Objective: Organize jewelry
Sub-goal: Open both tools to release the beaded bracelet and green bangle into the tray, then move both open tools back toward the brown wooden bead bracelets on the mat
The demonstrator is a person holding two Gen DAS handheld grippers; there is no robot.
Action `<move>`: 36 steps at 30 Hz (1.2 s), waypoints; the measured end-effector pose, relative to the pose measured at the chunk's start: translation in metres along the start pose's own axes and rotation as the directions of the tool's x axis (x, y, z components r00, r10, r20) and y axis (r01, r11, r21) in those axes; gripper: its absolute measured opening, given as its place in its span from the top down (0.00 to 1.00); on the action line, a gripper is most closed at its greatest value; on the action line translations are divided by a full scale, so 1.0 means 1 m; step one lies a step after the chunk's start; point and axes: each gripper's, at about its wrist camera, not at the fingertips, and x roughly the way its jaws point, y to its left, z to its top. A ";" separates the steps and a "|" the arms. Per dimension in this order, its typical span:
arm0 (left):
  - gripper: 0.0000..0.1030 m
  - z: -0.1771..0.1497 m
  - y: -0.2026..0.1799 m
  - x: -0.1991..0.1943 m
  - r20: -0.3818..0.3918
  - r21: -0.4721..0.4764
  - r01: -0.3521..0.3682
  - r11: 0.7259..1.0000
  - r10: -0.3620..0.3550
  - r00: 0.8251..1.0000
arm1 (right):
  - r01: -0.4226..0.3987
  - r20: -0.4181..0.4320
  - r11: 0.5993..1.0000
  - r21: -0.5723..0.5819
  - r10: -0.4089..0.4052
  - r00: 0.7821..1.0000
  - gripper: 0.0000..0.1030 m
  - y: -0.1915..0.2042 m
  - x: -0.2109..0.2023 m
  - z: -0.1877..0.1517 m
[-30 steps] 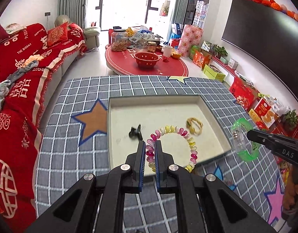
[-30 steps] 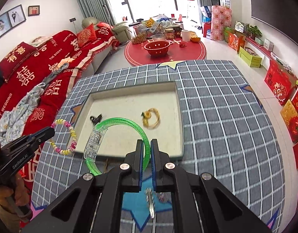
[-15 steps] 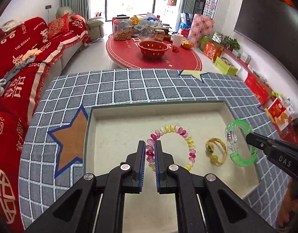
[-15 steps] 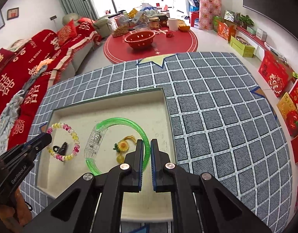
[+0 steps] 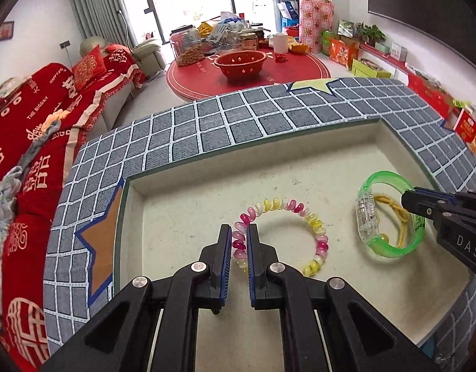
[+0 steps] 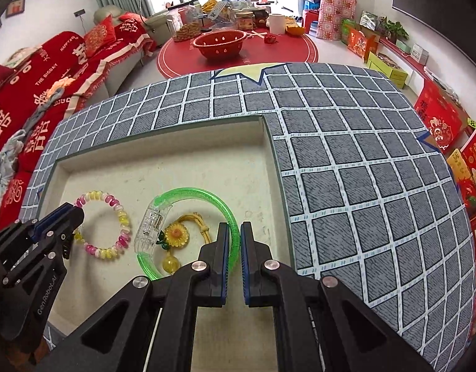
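Note:
My left gripper (image 5: 239,232) is shut on a pink, white and yellow bead bracelet (image 5: 315,226), held low over the floor of a cream tray (image 5: 207,198). From the right wrist view the same bead bracelet (image 6: 121,217) and left gripper (image 6: 75,214) sit at the tray's left. My right gripper (image 6: 240,232) is shut on a clear green bangle (image 6: 207,193) with a transparent clasp, hanging over a yellow sunflower charm on a cord (image 6: 176,235) that lies on the tray floor. In the left wrist view the green bangle (image 5: 390,251) and right gripper (image 5: 408,200) are at the right.
The tray (image 6: 262,161) is sunk in a grey checked cloth with star patches (image 6: 346,170). A red sofa (image 5: 27,130) runs along the left. Beyond stands a round red table (image 5: 247,71) with a red colander and jars. Red boxes (image 6: 439,121) line the right.
Both grippers came forward and down over the tray with their bracelets. The small black clip seen earlier in the tray is no longer in view.

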 end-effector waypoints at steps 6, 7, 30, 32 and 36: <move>0.79 -0.002 -0.006 0.004 -0.007 0.040 -0.059 0.997 0.059 0.998 | 0.003 -0.012 1.000 -0.002 -0.003 1.000 0.91 0.002 0.003 -0.003; 0.79 -0.002 -0.006 0.003 -0.003 0.042 -0.062 0.997 0.062 0.998 | 0.002 -0.010 1.000 -0.002 -0.002 1.000 0.91 0.001 0.002 -0.003; 0.00 -0.016 0.021 -0.085 0.155 -0.066 -0.048 0.997 0.057 0.986 | -0.146 0.110 0.985 0.087 0.136 0.985 0.35 -0.014 -0.083 -0.018; 0.00 -0.024 0.025 -0.097 0.157 -0.080 -0.032 0.996 0.044 0.987 | -0.158 0.118 0.984 0.079 0.148 0.982 0.28 -0.013 -0.093 -0.024; 0.00 -0.041 0.035 -0.120 0.174 -0.108 0.000 0.994 0.019 0.985 | -0.192 0.127 0.979 0.062 0.183 0.975 0.20 -0.009 -0.111 -0.041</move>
